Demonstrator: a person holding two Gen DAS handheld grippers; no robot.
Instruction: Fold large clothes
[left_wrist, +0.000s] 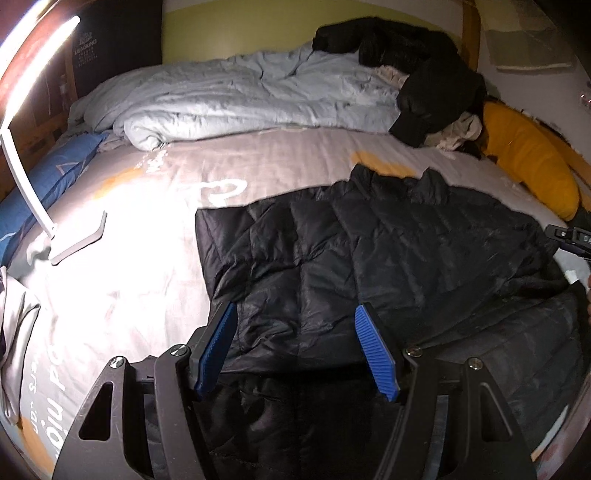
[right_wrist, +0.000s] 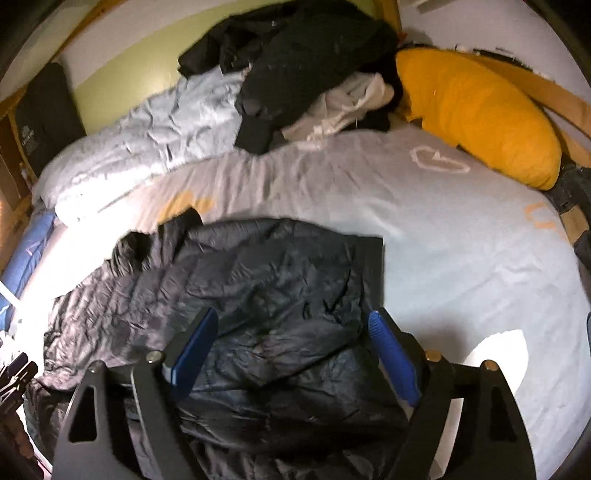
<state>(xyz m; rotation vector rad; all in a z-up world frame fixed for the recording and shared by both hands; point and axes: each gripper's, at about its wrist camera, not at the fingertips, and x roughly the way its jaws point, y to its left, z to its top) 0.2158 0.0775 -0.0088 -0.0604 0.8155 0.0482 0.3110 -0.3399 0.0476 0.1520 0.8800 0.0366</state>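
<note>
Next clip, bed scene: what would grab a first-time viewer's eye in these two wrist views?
A black quilted jacket spread flat on the grey bedsheet, right ahead of both grippers, whose blue-padded jaws stand open above it. Behind it, a bright yellow pillow lies at the far right, beside a heap of dark clothes on a crumpled pale duvet.

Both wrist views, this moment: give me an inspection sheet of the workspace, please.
Surface: bed sheet, grey with printed shapes.
Job's things: black puffer jacket spread flat on the sheet, creased.
Clutter: heaped duvet, dark clothes pile, yellow pillow, blue pillow.
Grippers: left gripper and right gripper both open above the jacket, holding nothing.
Cables: nothing seen.
Surroundings: lit white lamp standing on the bed; green wall behind.
</note>
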